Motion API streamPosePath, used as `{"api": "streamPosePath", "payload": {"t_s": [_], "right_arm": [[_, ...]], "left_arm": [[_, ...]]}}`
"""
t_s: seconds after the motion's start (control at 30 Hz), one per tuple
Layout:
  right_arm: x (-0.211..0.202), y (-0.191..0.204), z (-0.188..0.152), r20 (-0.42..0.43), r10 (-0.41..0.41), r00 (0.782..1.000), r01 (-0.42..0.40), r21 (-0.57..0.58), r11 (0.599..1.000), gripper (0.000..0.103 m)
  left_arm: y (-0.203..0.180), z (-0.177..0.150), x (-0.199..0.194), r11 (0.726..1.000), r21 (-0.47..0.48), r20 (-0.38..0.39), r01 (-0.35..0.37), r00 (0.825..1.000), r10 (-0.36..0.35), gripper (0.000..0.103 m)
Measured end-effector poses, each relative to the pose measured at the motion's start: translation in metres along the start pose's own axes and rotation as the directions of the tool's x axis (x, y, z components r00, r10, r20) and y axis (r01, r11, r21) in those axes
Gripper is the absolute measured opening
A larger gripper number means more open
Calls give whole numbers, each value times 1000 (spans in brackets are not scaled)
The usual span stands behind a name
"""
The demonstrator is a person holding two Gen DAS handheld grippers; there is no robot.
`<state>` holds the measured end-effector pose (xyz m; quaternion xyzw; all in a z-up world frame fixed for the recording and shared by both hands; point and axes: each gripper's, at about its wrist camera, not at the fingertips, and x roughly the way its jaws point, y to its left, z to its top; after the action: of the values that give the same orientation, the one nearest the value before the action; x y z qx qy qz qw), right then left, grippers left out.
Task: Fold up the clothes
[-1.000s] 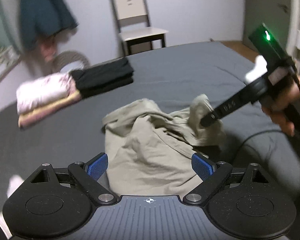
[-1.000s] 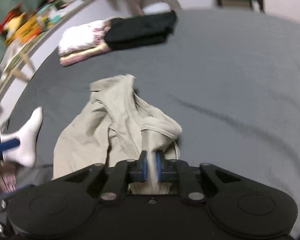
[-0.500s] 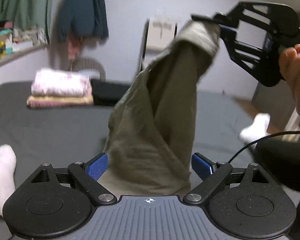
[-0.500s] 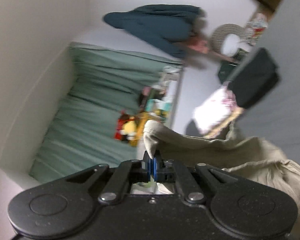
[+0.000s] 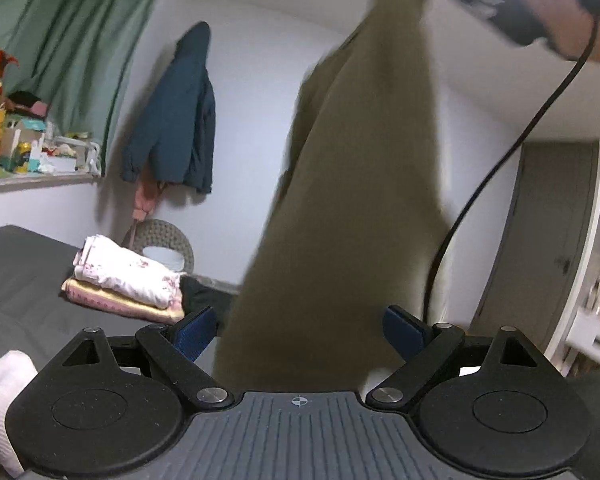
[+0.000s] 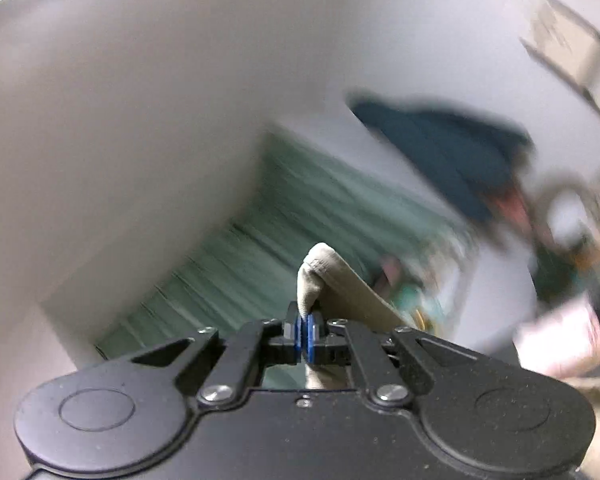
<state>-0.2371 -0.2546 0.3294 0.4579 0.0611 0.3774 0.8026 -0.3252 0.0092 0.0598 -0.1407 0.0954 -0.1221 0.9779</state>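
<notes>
While right gripper (image 6: pixel 306 334) clamps olive garment (image 5: pixel 352 208) hem, cloth hangs unfolded, mid-air, 12 o'clock of left gripper (image 5: pixel 300 330), whose jaws gape empty. Folded stack (image 5: pixel 126 280) on bed (image 5: pixel 16 280) at 9 o'clock; this piece's folding remains.

The right tool (image 6: pixel 306 334) is raised high and tilted toward the ceiling, its blue pads pressed together on a fold of olive cloth (image 6: pixel 328 280). A hand (image 5: pixel 556 4) grips it from above. The left tool (image 5: pixel 298 328) sits low, its fingers (image 5: pixel 194 332) spread wide with the hanging cloth between them.
</notes>
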Motion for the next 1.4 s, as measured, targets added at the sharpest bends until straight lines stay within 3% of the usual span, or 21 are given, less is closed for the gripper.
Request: {"api": "streamPosePath", "payload": {"t_s": [0.03,0.1,0.17,0.37,0.53,0.6,0.7,0.8,0.97,1.1,1.2,1.3,1.37,1.4], "right_arm": [[-8,16,2,52,-27,998,29,-48,998,3],[-9,32,2,33,-139,990,142,-107,984,4],[-13,38,-3,-10,-184,983,183,-73,980,4],[-35,49,-14,40,-192,981,195,-84,977,4],[-3,37,-31,-37,-202,979,201,-37,979,4],[19,26,-39,-71,-210,975,209,-26,978,4],[55,-17,-37,-92,-248,965,255,78,964,4],[86,-59,-25,-55,-332,942,336,122,934,4],[111,-101,26,108,-393,913,362,227,904,4],[89,-121,64,297,-445,845,392,223,893,4],[37,-158,65,353,-545,760,475,269,838,4],[-9,-207,35,329,-687,648,635,265,726,4],[-35,-247,4,224,-776,589,729,266,630,4],[-44,-265,-10,167,-801,575,749,286,597,4]], "left_arm": [[4,0,-2,1000,-22,5,1,1000,-1,91],[13,0,-3,998,-68,6,-1,1000,2,91],[17,-1,-3,997,-80,9,11,1000,-11,91],[27,-6,1,994,-92,20,60,998,-59,91],[35,-10,6,991,-100,23,91,996,-89,91],[41,-11,18,991,-118,-10,66,998,-68,92],[58,-13,49,985,-171,-68,9,997,-21,92],[77,-12,74,977,-191,-89,-93,993,77,92],[108,-6,97,953,-194,-40,-231,973,228,92],[126,-8,114,928,-263,-70,-264,965,254,92],[129,-15,128,933,-242,-101,-265,964,248,92],[125,-21,132,945,-221,-120,-239,969,217,92],[120,-26,137,959,-196,-133,-207,974,183,92],[114,-28,139,966,-174,-144,-192,975,168,92]]}}
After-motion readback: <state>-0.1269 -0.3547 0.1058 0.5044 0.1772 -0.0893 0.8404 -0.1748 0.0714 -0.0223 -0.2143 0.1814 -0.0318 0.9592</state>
